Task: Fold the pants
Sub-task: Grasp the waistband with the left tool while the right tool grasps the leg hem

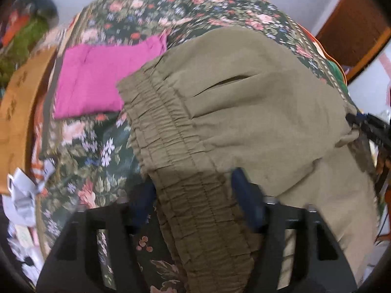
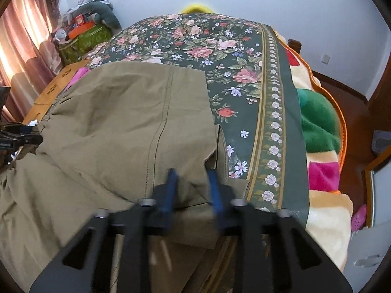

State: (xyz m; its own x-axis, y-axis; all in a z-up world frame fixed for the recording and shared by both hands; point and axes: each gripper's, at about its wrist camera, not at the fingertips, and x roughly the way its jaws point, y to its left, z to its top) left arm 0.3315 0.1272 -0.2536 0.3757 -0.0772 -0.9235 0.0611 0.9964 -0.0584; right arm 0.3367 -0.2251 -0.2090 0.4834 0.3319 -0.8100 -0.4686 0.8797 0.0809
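Olive-khaki pants point(image 1: 244, 102) lie folded over on a floral bedspread point(image 1: 171, 7). My left gripper point(image 1: 195, 195) stands open, its blue fingers point(image 1: 244, 195) on either side of the elastic waistband point(image 1: 185, 175), which runs between them. In the right wrist view the pants point(image 2: 117, 122) fill the left half. My right gripper point(image 2: 193, 185) has its blue fingers point(image 2: 171, 185) a little apart around the hem corner of the folded layer. The left gripper also shows at the far left of the right wrist view point(image 2: 22, 134), and the right gripper at the right edge of the left wrist view point(image 1: 366, 124).
A folded magenta garment point(image 1: 97, 80) lies on the bed beyond the waistband. A cardboard box point(image 1: 22, 112) sits at the bed's left edge. A striped fleece blanket point(image 2: 322, 146) hangs over the right side. Clutter point(image 2: 83, 31) and curtains point(image 2: 22, 36) stand at the far left.
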